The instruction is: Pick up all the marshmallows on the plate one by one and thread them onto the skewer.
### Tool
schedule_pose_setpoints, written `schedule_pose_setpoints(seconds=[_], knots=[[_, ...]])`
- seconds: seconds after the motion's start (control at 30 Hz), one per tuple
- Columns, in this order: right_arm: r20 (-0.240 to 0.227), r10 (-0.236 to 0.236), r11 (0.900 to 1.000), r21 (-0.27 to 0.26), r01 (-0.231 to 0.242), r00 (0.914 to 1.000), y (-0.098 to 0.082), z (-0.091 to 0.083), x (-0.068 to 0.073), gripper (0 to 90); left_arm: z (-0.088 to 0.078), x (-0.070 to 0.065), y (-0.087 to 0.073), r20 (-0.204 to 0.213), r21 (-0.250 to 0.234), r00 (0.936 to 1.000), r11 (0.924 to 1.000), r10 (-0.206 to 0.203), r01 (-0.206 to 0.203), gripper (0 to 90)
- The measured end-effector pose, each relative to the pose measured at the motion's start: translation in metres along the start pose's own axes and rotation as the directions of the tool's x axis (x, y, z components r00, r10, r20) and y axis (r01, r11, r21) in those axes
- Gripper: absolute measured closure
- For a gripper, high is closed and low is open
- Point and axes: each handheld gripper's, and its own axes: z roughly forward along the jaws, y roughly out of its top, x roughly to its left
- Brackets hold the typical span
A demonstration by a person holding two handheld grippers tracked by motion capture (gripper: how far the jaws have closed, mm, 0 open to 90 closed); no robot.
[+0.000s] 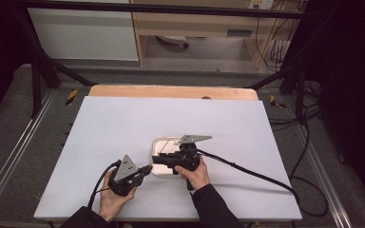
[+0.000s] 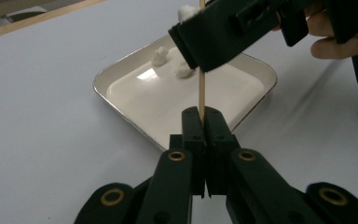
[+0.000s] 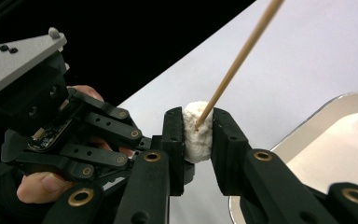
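Note:
My left gripper (image 2: 204, 116) is shut on the lower end of a thin wooden skewer (image 2: 200, 88), which stands upright from its jaws. My right gripper (image 3: 196, 126) is shut on a white marshmallow (image 3: 196, 135), and the skewer (image 3: 242, 56) enters the marshmallow's top between the pads. In the high view the left gripper (image 1: 146, 169) and right gripper (image 1: 155, 159) meet tip to tip at the near left corner of a white metal-rimmed tray (image 1: 158, 142). Two loose marshmallows (image 2: 160, 56) lie at the far side of the tray (image 2: 121, 70).
The tray sits near the middle of a white table top (image 1: 114, 123) with a wooden strip along its far edge. A black cable (image 1: 247, 171) trails right from the right gripper across the table. Dark frame bars stand beyond the table.

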Motion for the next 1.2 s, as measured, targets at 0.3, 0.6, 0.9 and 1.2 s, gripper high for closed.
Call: schedule_pose_setpoints(seconds=[0.3,0.6,0.9,1.2], knots=[[0.035,-0.023,1.000,-0.003,0.023,0.9991,0.001,-0.003,0.002,59.9,-0.002,0.008,-0.003,-0.001,-0.017,0.9982,0.9981,-0.059,0.059,88.6],[0.193,-0.146,0.989,0.041,0.140,0.9703,0.008,-0.017,0.005,18.8,-0.008,0.016,-0.008,-0.013,-0.016,0.9968,0.9968,-0.079,0.079,88.6],[0.316,-0.227,0.971,0.146,0.189,0.9210,0.018,-0.024,-0.007,9.2,-0.011,0.020,-0.011,-0.008,-0.006,0.9959,0.9959,-0.090,0.090,88.5],[0.405,-0.254,0.954,0.253,0.160,0.8783,0.013,-0.011,-0.034,16.0,-0.012,0.022,-0.013,-0.005,-0.001,0.9957,0.9957,-0.093,0.093,88.5]])
